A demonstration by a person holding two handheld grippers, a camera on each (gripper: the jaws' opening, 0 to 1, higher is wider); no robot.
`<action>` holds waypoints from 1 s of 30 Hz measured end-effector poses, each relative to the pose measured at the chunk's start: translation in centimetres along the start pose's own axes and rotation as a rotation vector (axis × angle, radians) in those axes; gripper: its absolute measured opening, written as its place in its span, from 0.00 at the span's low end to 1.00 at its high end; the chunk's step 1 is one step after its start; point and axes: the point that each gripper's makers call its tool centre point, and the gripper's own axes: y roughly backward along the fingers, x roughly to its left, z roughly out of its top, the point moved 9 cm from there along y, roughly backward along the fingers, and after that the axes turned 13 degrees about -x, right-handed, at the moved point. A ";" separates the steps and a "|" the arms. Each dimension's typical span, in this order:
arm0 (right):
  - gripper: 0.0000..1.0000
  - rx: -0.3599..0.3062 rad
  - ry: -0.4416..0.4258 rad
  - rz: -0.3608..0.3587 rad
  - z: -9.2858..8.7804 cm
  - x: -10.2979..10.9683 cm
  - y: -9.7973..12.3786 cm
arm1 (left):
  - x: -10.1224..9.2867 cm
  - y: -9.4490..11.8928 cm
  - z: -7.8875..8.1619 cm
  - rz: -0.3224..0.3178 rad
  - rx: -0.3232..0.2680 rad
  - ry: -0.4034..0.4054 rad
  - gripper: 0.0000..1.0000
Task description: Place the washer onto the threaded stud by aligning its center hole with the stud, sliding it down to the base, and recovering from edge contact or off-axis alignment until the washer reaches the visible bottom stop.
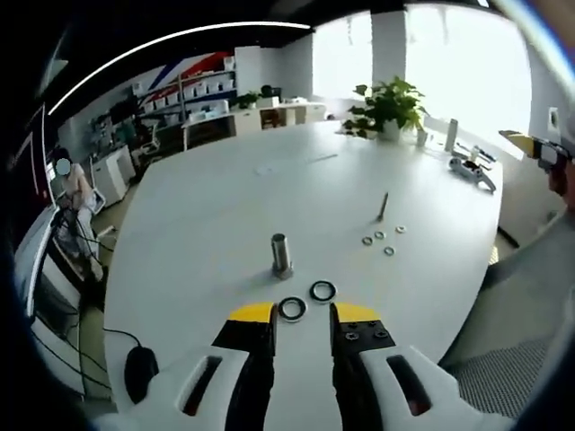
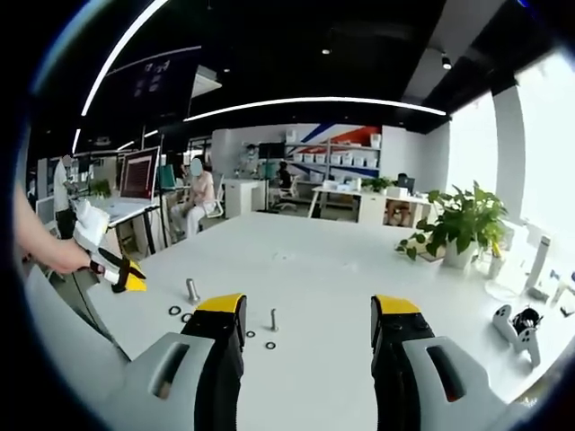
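Between our left gripper point(image 1: 301, 313) jaws, which stand spread with nothing pinched, one dark washer point(image 1: 292, 309) lies flat on the white worktop point(image 1: 207, 206) just ahead of the yellow tips. A second washer point(image 1: 322, 290) lies just to its right, apart from it. Beyond them stands the stud point(image 1: 281, 254), a short metal post, upright, its long axis running straight up from the worktop. Further right a thin screw point(image 1: 383, 206) leans slightly, with a few small pale washers point(image 1: 383, 239) scattered near its foot. At the far right edge of the left gripper view the right gripper point(image 1: 537, 148) shows well apart from the work; its own view shows its jaws spread wide and empty.

We judge the step in hand to be picking up the near washer. To do it well we should bring the tips down either side of its rim and pinch it edgewise, so the center hole stays free. Then we should turn the washer level, its hole axis parallel to the stud, center it over the top, and lower it without forcing. If an edge catches, we should back off slightly and re-level it rather than press, until it seats at the base.
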 end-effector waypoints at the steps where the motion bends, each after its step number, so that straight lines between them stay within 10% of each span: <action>1: 0.59 -0.001 -0.001 -0.001 0.0 0.0 0.0 | 0.1 -0.2 -0.1 0.001 0.006 0.001 0.21; 30: 0.58 0.024 -0.001 -0.002 -0.4 0.0 0.0 | 0.0 -5.9 -2.6 -0.173 0.256 -0.180 0.14</action>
